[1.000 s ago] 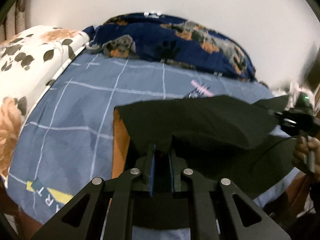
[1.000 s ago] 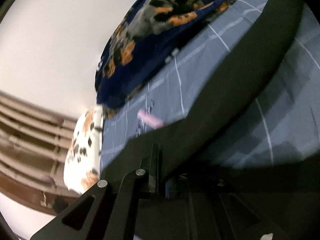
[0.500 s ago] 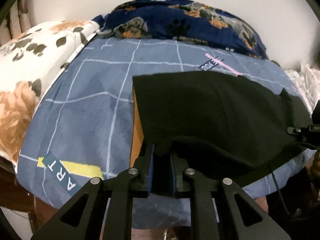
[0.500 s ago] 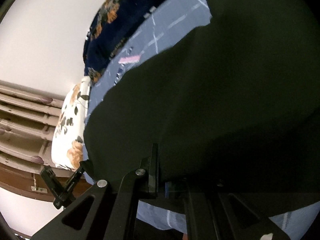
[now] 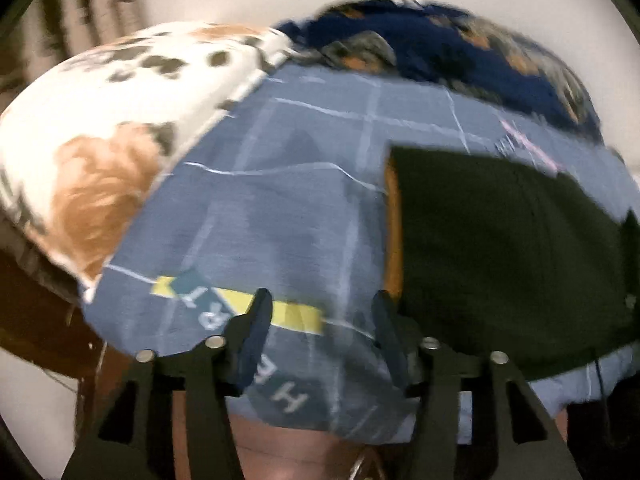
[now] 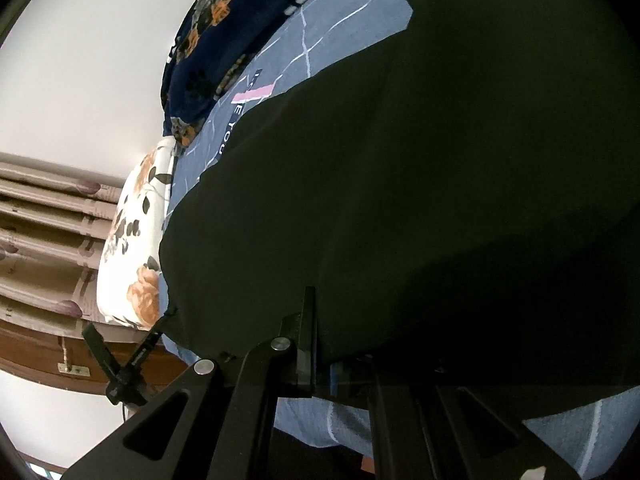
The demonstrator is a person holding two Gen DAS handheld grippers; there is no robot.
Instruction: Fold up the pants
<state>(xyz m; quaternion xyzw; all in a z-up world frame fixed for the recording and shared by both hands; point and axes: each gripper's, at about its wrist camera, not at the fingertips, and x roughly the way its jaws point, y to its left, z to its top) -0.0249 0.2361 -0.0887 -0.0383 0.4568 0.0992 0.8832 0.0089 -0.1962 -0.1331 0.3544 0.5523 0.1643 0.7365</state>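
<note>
Two grippers: left gripper [image 5: 320, 330] wide apart above the sheet [image 5: 280, 208]; right gripper [image 6: 340, 344] clamps the near edge of the pants [image 6: 420, 168].

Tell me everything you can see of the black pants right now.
The black pants look like soft, matte fabric, laid folded and mostly flat on the blue grid bedspread near its front edge. An orange strip shows along their left edge. The open left claw sits beside them, not gripping; the right claw meets their near hem, its grip hidden.
</note>
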